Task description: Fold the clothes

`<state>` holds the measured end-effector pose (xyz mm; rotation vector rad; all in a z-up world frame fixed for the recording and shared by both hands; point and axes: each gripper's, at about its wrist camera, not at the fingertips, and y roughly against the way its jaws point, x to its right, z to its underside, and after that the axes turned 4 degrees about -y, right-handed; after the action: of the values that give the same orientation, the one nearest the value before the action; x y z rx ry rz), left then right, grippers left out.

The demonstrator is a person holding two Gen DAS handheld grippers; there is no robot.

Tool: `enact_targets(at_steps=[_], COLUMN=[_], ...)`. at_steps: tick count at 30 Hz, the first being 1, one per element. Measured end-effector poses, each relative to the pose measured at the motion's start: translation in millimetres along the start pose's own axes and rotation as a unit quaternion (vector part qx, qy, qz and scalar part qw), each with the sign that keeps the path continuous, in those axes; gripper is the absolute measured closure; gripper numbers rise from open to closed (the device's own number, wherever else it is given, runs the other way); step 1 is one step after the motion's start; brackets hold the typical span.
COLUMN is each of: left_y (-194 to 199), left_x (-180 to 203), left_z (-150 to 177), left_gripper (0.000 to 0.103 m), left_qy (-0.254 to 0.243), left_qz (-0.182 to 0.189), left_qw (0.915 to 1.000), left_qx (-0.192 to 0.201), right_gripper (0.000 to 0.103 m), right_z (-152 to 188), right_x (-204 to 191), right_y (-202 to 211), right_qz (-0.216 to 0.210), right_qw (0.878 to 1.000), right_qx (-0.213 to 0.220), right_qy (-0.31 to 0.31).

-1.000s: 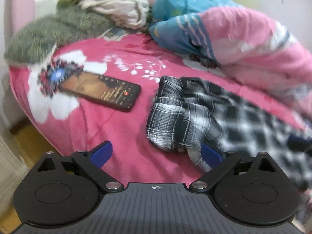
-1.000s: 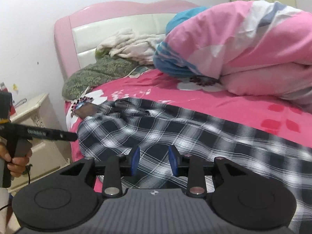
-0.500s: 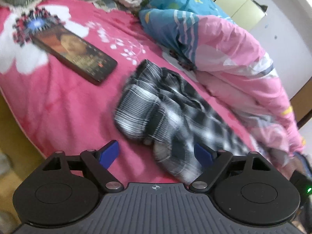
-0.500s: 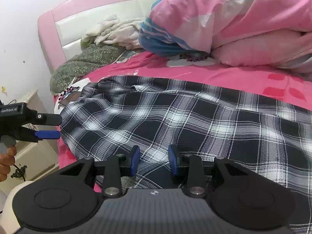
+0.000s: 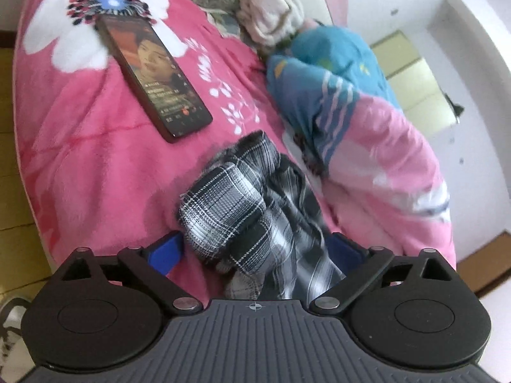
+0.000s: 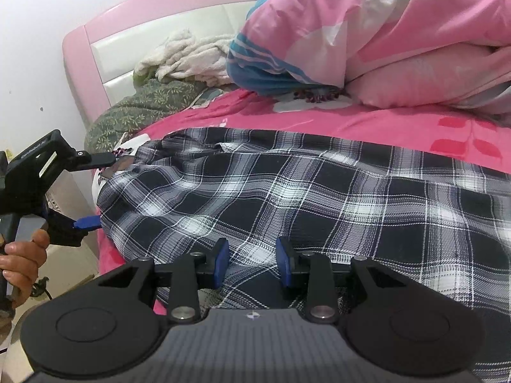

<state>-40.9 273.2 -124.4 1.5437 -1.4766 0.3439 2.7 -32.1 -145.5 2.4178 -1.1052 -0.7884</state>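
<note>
Swinging in since a second ago, the left gripper [image 5: 255, 249] is straddling the bunched plaid shirt [image 5: 242, 204] spread wide, while the right gripper [image 6: 252, 263] is hovering parted, ungripping, over it on the pink bed [image 6: 367, 124].

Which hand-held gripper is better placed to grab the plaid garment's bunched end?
Left. The left hand-held gripper is open astride the bunched end of the plaid garment; the right hand-held gripper sits over flat cloth.

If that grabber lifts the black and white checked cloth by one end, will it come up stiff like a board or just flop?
Probably flop: the plaid garment already lies in soft ripples across the pink bedsheet, and its end bunches into loose folds between the left gripper's open fingers. It looks thin, so likely light. The unheld part would probably drag and sag.
</note>
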Motion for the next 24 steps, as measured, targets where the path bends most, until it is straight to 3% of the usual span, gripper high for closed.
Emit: enact_targets(at_steps=[6,16,19,22,24], left_y=[0.8,-4.0,-4.7,-4.2,-4.0], left_x=[2.3,7.8,10.0,14.0,17.5], left_z=[5.7,14.4,14.5,14.8,14.3], left_gripper=[0.017,0.02,0.03,0.055,0.064], left_qy=[0.01,0.019,0.019,-0.002,-0.017], left_qz=[-0.019,-0.053,-0.068,-0.092,-0.102], left_qw=[0.9992,0.995,0.9932,0.991,0.9896], left_qx=[0.034,0.082,0.093,0.098,0.1], right_gripper=[0.069,0.067,0.067,0.067,0.067], right_z=[0.2,1.6,1.8,1.8,1.8], right_x=[1.7,5.3,6.6,8.2,9.0], right_y=[-0.5,-0.9,-0.9,-0.9,-0.8], right_qz=[-0.005,-0.014,-0.017,-0.02,-0.022], right_qw=[1.0,1.0,1.0,0.999,0.999], right_qx=[0.002,0.006,0.008,0.008,0.009], right_qy=[-0.006,-0.016,-0.02,-0.025,-0.028])
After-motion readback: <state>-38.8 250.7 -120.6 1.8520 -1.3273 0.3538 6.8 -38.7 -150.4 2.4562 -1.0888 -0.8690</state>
